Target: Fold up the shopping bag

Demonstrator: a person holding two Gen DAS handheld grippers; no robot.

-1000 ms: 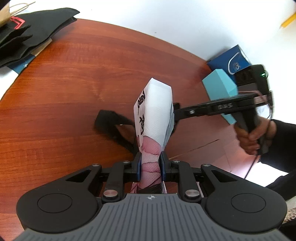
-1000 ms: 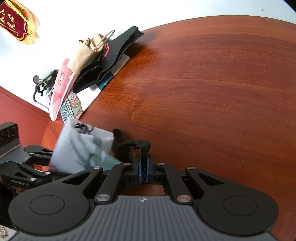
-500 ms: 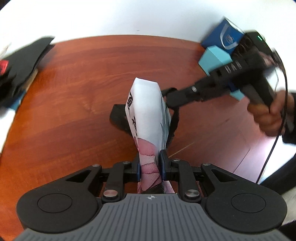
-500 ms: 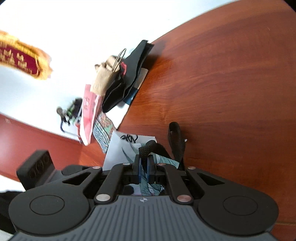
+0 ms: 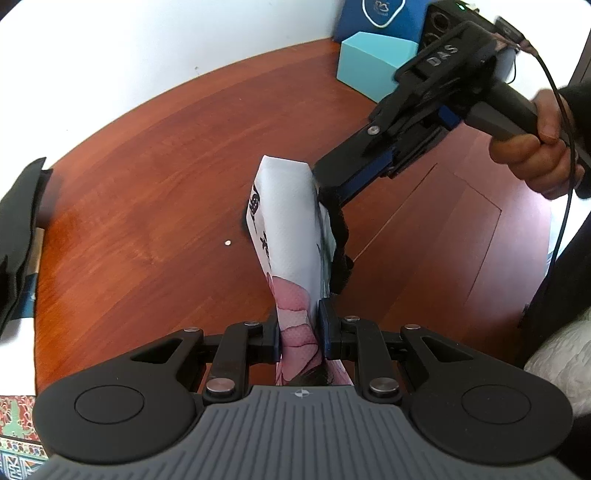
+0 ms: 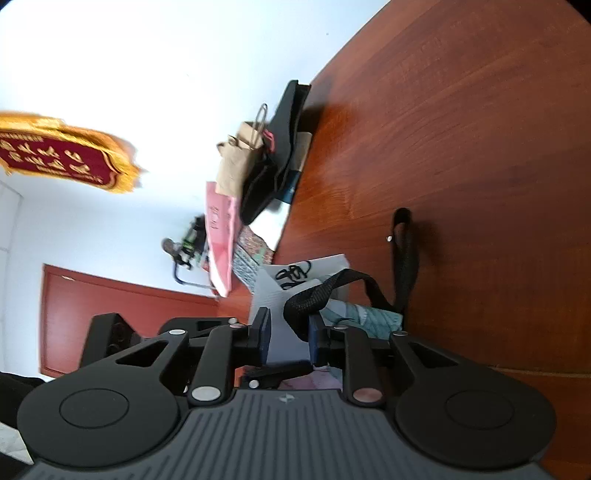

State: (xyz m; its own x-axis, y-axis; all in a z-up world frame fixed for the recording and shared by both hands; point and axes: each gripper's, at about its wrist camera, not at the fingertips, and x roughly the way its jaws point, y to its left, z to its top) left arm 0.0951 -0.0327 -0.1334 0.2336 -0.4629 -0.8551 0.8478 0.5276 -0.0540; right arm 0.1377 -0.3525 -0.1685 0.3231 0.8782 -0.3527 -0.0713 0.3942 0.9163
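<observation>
A folded white shopping bag (image 5: 288, 229) with black lettering and a pink flower print stands upright over the wooden table (image 5: 147, 166). My left gripper (image 5: 298, 332) is shut on its lower end. A black strap (image 5: 340, 236) hangs down the bag's right side. My right gripper (image 5: 322, 184), held by a person's hand (image 5: 535, 155), reaches in from the upper right to the bag's top corner. In the right wrist view the right gripper (image 6: 290, 328) has its jaws opening, with the black strap (image 6: 321, 291) looped loosely between them. The bag (image 6: 280, 291) lies just beyond, and a second strap (image 6: 404, 251) rests on the table.
A pile of black and paper bags (image 6: 273, 155) lies at the table's far edge, also showing at the left rim (image 5: 18, 229). A teal box (image 5: 373, 62) and a blue box (image 5: 376, 18) stand at the back right corner. A small white speck (image 5: 228, 243) lies left of the bag.
The right gripper's jaws, pinched shut on the black strap before, have parted. Both grippers have rolled, and the right one has swung up to the bag's top right corner.
</observation>
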